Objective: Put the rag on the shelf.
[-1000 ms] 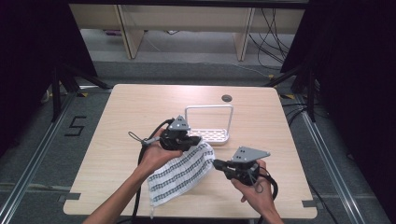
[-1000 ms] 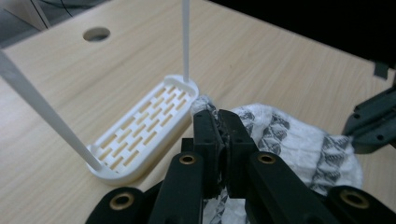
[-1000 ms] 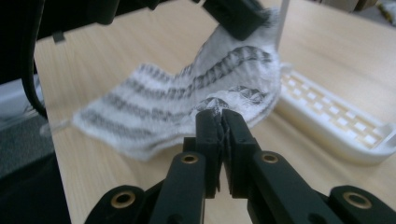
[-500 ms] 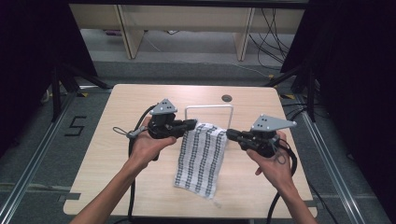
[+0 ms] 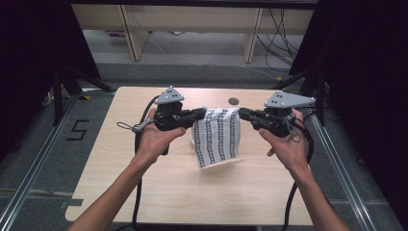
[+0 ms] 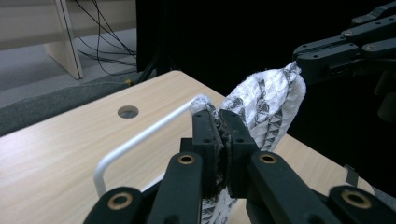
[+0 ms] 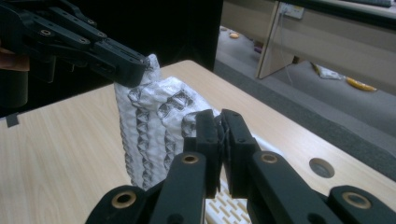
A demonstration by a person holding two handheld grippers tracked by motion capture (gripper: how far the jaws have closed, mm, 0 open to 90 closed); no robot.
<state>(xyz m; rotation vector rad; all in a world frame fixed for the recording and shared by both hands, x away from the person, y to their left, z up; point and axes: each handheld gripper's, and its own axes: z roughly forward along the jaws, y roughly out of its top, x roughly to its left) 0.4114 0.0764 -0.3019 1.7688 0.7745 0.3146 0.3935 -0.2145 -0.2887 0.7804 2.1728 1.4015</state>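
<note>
Surroundings: dark curtains flank the pale wooden table (image 5: 144,183); beyond it lie a grey floor, cables and light wood furniture legs.
Table detail: a small round hole (image 5: 234,101) sits near the far edge.
Cloth: I hold a white towel with a black geometric pattern (image 5: 217,139) above the middle of the table, stretched between my two grippers by its top corners; it hangs as a narrow panel, its lower edge looking just clear of the wood.
Left gripper: my left gripper (image 5: 201,114) has its black jaws pinched tight on the towel's left top corner; in the left gripper view the fabric bunches up between the closed pads (image 6: 223,133).
Right gripper: my right gripper (image 5: 243,114) is clamped the same way on the opposite corner, cloth squeezed between its pads (image 7: 219,135).
Rack: a white wire tray with a rounded handle (image 6: 140,137) rests on the table behind the hanging towel.
Hands: both reach in from my side, grippers level and facing each other.
</note>
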